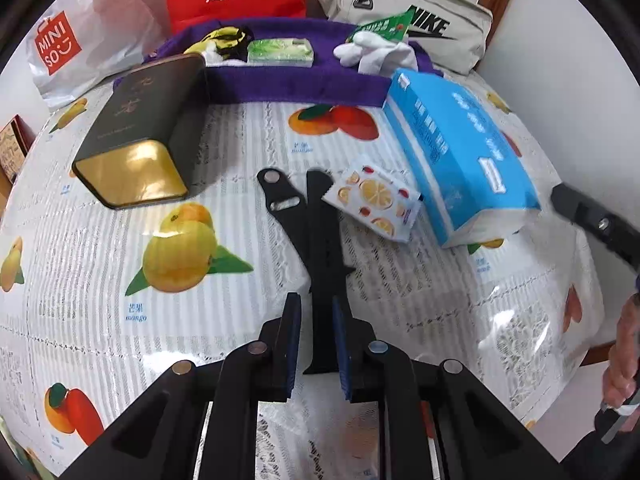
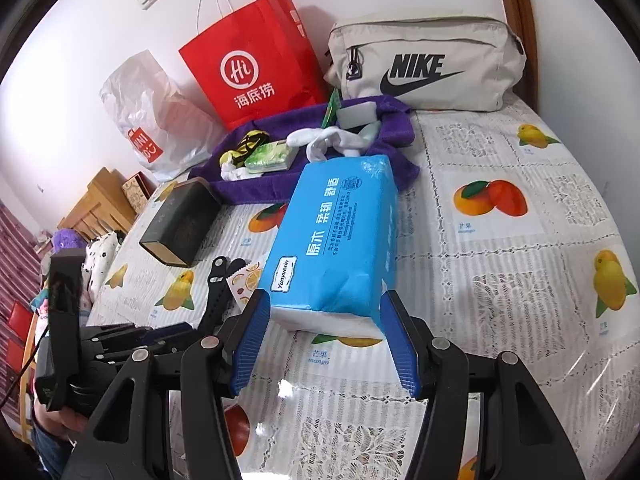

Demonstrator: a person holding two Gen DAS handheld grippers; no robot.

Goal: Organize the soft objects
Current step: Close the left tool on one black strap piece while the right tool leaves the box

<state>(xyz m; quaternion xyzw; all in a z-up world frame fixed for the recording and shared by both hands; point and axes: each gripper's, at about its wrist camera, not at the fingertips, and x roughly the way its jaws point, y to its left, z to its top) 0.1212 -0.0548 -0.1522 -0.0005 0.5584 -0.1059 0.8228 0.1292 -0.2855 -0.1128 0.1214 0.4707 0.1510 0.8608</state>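
My right gripper (image 2: 326,308) is open, with its blue fingers on either side of the near end of a blue tissue pack (image 2: 340,240) lying on the table; the pack also shows in the left wrist view (image 1: 460,160). My left gripper (image 1: 316,312) is nearly shut around the tail of a black plastic part (image 1: 320,232) lying on the table. A small fruit-print pack (image 1: 374,200) lies against that part. A purple cloth (image 1: 300,80) at the back holds white gloves (image 1: 376,52), a green tissue packet (image 1: 280,50) and a yellow-black item (image 1: 224,40).
A dark tin with a gold end (image 1: 144,132) lies at the left. A red paper bag (image 2: 256,60), a white Miniso bag (image 2: 148,120) and a beige Nike pouch (image 2: 428,64) stand at the back. The fruit-print tablecloth (image 2: 500,280) extends right.
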